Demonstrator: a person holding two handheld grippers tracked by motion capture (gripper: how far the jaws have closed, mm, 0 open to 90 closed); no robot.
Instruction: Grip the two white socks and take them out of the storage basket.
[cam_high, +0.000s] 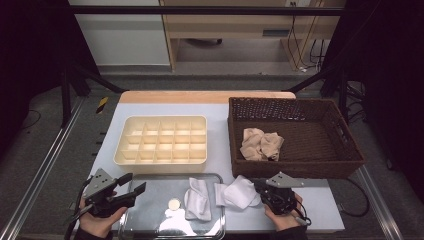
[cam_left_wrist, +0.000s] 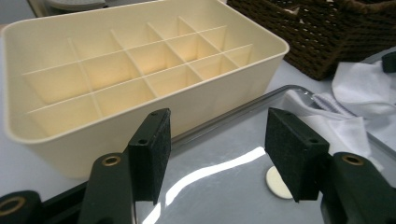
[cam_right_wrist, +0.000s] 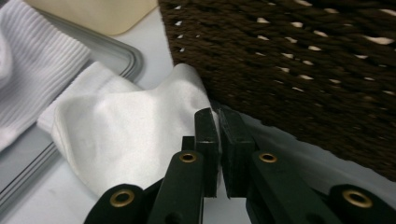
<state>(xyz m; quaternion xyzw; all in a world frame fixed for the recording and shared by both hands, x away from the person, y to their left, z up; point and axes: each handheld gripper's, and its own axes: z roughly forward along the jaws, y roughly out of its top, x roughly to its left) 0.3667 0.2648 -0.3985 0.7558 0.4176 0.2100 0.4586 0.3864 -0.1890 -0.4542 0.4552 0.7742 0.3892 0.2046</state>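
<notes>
a: where are we in this? the right gripper has its jaws pressed together on the edge of the white sock, which lies on the table just beside the front wall of the wicker basket, partly over the rim of the metal tray.

b: agreed, so we take it that the pinch is made and the lift is the step in hand. our left gripper hovers over the tray with its jaws wide apart, holding nothing.

a: and the second white sock lies bunched in the tray, just beside the one we hold. in the high view we cannot tell whether the two touch.

b: that matters for the next move. if they overlap, raising ours may drag the other along. we lift slowly and watch the edge.

a: where do we carry it? the cream divided box stands behind the tray, every compartment bare. the basket keeps a beige bundle.

b: our guess is a compartment of the box. the sock is loose and floppy, so we probably need the left gripper to gather or fold it first; the cells look small for a spread sock.

a: there's a small pale disc on the tray near the left jaws. we leave it alone.
</notes>
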